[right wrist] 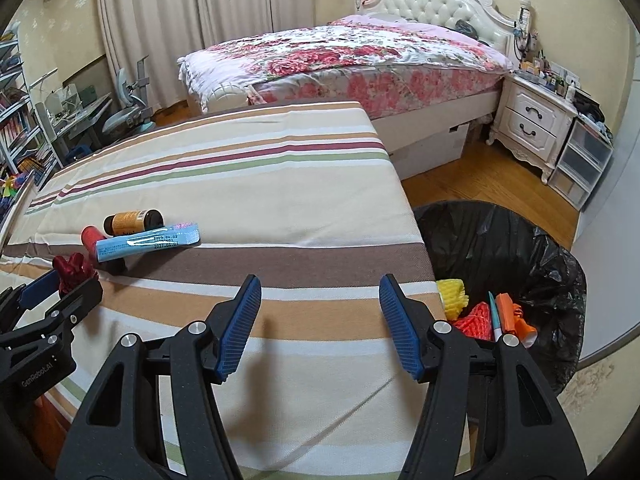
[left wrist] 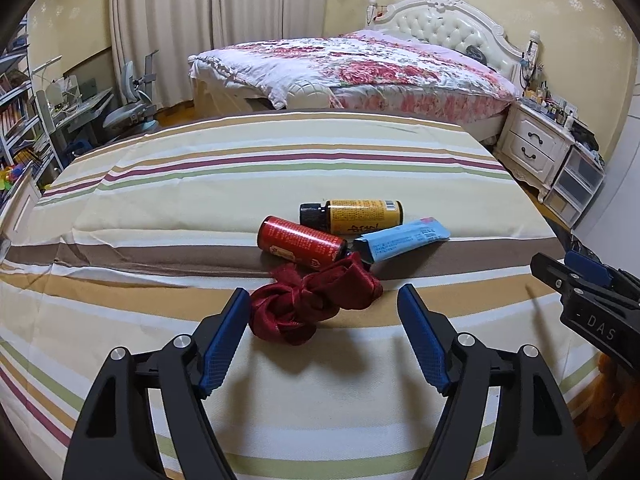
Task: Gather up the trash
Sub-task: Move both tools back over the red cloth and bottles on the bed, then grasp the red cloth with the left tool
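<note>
Your left gripper [left wrist: 322, 308] stands wide open and empty, its jaws straddling the near end of the red ribbon [left wrist: 316, 300], which lies on the striped cloth [left wrist: 160, 208] just ahead of the fingertips. Beyond the ribbon lie the red can [left wrist: 300, 242], the yellow bottle [left wrist: 354, 214] and the blue tube [left wrist: 400, 238], bunched and touching. Your right gripper [right wrist: 320, 312] is also open and empty, over bare cloth.

Judgement: the step in hand is picking up the ribbon. The next move calls for a short advance, then closing on the fabric without nudging the can.

Only the right view shows the bin [right wrist: 560, 264], off that gripper's right side, black-lined and already holding scraps. The left view shows the ribbon's placement between the jaws.
</note>
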